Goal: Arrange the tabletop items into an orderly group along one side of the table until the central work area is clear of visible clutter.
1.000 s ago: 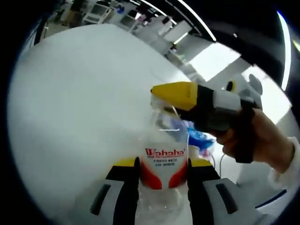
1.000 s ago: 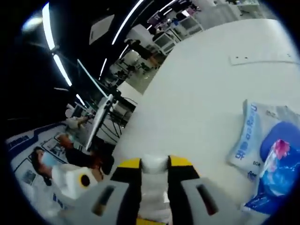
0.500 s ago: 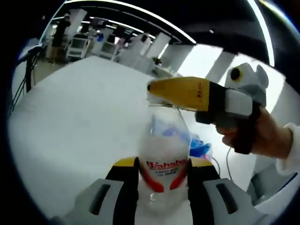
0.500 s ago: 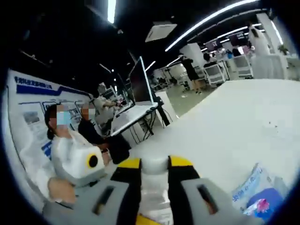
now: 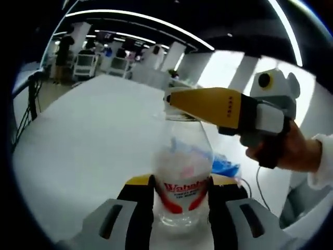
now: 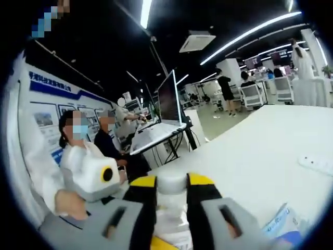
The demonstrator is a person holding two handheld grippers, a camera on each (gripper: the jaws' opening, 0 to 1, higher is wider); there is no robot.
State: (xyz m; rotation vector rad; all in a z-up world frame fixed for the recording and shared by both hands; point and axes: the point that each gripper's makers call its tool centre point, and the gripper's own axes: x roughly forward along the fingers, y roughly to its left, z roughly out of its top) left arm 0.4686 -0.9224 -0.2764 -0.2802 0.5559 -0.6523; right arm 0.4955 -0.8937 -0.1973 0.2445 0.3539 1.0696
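Note:
A clear plastic water bottle (image 5: 181,166) with a red Wahaha label stands upright on the white table (image 5: 88,151). My left gripper (image 5: 179,183) is shut on its lower body. My right gripper (image 5: 169,102) reaches in from the right of the left gripper view with its yellow jaws closed around the bottle's top. In the right gripper view, my right gripper (image 6: 171,183) is shut on the bottle's white cap (image 6: 171,182). A blue packet (image 5: 223,164) lies on the table just behind the bottle.
A white and blue packet (image 6: 285,223) lies at the lower right of the right gripper view, with a white power strip (image 6: 316,165) farther out on the table (image 6: 260,151). A monitor (image 6: 169,101) and seated people are beyond the table's edge.
Both views have swung up from the tabletop toward the room, so the cameras moved. The bottle has come upright. Both grippers have kept their hold on it.

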